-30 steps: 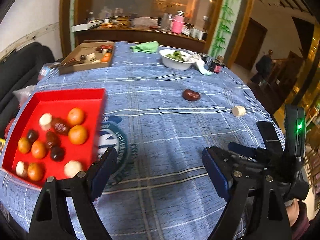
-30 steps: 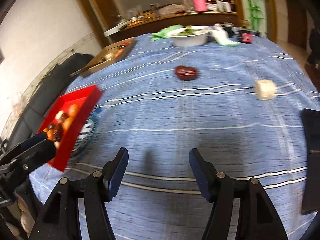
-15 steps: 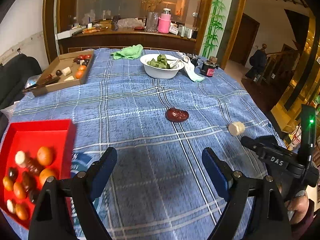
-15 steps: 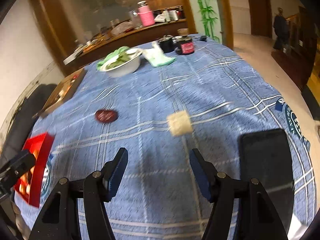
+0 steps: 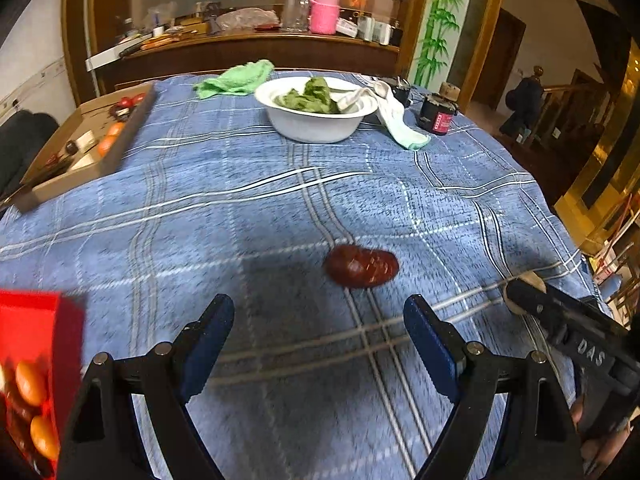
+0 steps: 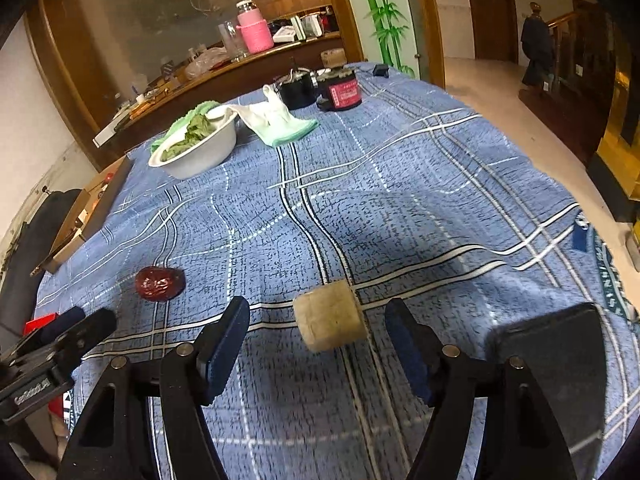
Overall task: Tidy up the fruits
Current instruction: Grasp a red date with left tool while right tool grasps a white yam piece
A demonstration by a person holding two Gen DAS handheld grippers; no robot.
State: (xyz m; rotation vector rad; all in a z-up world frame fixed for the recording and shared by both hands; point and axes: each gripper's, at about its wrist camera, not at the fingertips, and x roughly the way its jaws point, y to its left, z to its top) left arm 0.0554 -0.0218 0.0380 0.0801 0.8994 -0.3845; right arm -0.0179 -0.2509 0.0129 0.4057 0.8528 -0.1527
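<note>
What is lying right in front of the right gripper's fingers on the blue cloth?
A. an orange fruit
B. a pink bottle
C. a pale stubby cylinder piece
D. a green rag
C: in the right wrist view the pale stubby cylinder piece lies on the blue cloth just ahead of the right gripper, whose jaws are opening and not touching it.
</note>
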